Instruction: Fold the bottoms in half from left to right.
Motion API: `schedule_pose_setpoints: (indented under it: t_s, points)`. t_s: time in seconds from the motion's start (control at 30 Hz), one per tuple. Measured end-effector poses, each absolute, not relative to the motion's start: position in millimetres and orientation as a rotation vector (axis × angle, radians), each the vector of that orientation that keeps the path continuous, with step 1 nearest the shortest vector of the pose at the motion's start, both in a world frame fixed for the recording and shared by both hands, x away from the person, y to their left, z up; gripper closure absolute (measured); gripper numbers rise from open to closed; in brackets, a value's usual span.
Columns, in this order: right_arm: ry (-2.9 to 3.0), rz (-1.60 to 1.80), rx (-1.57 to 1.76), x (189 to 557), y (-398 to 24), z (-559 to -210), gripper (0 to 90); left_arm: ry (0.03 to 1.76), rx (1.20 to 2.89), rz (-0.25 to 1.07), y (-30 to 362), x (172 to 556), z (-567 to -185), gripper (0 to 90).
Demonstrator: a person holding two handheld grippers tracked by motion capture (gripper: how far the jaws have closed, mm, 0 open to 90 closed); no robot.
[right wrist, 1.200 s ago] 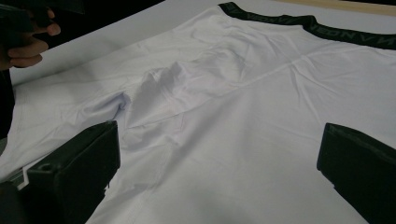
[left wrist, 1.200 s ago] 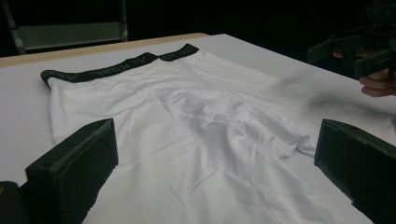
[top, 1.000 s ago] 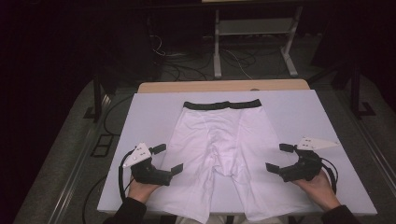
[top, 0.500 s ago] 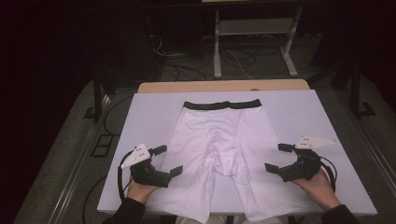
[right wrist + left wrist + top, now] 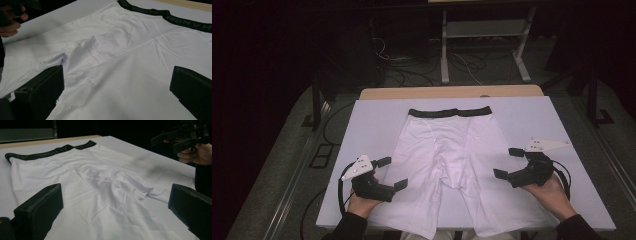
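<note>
**Ana:** While both grippers hover over the bench, what is different from a moment ago?

**Ben:** Very little. The left gripper (image 5: pixel 391 173) has drifted slightly toward the near edge, and the right gripper (image 5: pixel 509 163) sits almost where it was. The white shorts (image 5: pixel 447 165) have not shifted at all.

**Ana:** So nothing has been gripped?

**Ben:** No. On both tools the jaws stand wide apart with nothing between them. In the left gripper view the cloth (image 5: pixel 100 190) lies flat beyond the jaws, and the right gripper view shows the same from the other side.

**Ana:** Where do the shorts lie?

**Ben:** Spread flat in the middle of the bench (image 5: pixel 362 130), with the black waistband (image 5: pixel 450 112) toward the far edge and the two leg hems reaching the near edge. The left gripper hangs by the outer side of one leg, the right gripper just off the outer side of the other.

**Ana:** What does that mean for the work?

**Ben:** I judge it as the lining-up before a fold; each tool seems set to pinch a side of the garment, but no grasp has started.

**Ana:** Any boxes or baskets?

**Ben:** I see none on the bench, so nothing is held in anything.
</note>
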State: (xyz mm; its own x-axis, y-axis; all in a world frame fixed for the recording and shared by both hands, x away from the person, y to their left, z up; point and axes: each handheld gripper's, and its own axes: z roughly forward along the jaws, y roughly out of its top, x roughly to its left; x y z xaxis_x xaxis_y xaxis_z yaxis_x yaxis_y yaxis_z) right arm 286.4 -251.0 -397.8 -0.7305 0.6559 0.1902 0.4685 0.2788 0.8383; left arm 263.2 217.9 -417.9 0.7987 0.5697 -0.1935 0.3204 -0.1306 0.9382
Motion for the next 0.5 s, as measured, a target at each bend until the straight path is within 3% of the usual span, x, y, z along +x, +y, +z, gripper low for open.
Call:
schedule_pose_setpoints:
  t_s: [0.5]
  points:
    - [2.368,1.434,1.016,310,-241,-371,0.0,0.693,1.739,0.242,218,263,-418,0.0]
